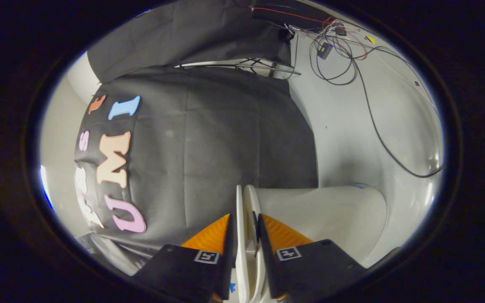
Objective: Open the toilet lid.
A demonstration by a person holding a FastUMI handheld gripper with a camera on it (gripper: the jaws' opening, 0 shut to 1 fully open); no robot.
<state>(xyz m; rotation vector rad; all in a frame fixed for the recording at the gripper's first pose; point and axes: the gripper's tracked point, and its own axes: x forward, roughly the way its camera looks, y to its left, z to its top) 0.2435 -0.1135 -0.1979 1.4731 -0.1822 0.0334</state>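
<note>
Jaws on the toilet lid (240,235).
My gripper (245,229) pinches its white edge, both orange fingers (209,240) pressing; cables (343,54) upper right.

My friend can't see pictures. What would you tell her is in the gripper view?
The gripper has its two orange fingers closed on the thin white edge of the toilet lid. The white toilet lies just beyond the fingers, with black cloth behind it and loose cables on the pale wall.

White toilet lid (240,227) edge-on btwn gripper (244,229) fingers, clamped.
</note>
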